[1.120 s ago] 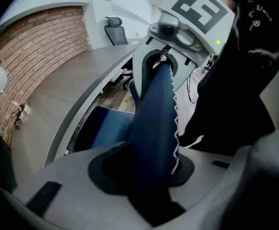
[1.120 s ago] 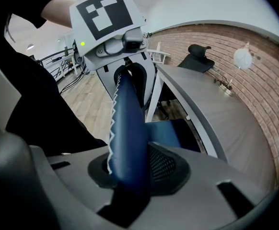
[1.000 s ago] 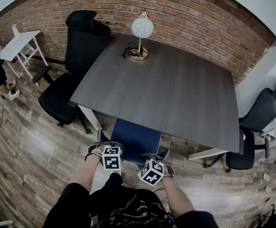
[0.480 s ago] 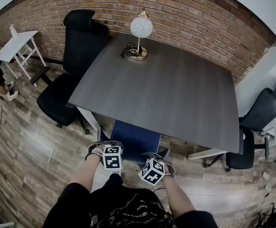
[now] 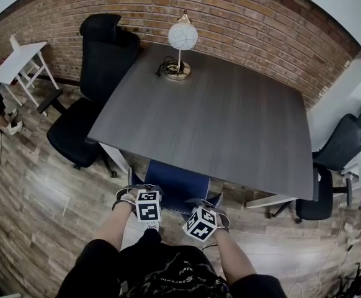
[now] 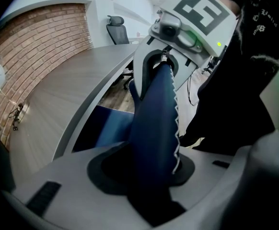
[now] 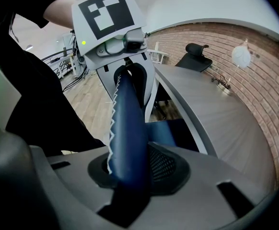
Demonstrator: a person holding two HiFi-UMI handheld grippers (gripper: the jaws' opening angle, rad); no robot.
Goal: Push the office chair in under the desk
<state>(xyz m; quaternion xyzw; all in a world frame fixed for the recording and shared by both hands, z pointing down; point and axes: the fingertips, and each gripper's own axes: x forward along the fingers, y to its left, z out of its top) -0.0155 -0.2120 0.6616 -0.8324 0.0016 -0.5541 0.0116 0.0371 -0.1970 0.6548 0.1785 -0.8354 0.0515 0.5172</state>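
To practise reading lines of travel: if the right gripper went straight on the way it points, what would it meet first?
The blue backrest: the right gripper is clamped on its top edge, so it would likely press straight into that padding.

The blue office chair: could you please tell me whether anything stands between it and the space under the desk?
Nothing visible does. The blue office chair is already partly under the near edge of the desk, between its white legs. What lies further beneath the desktop is hidden from the head view.
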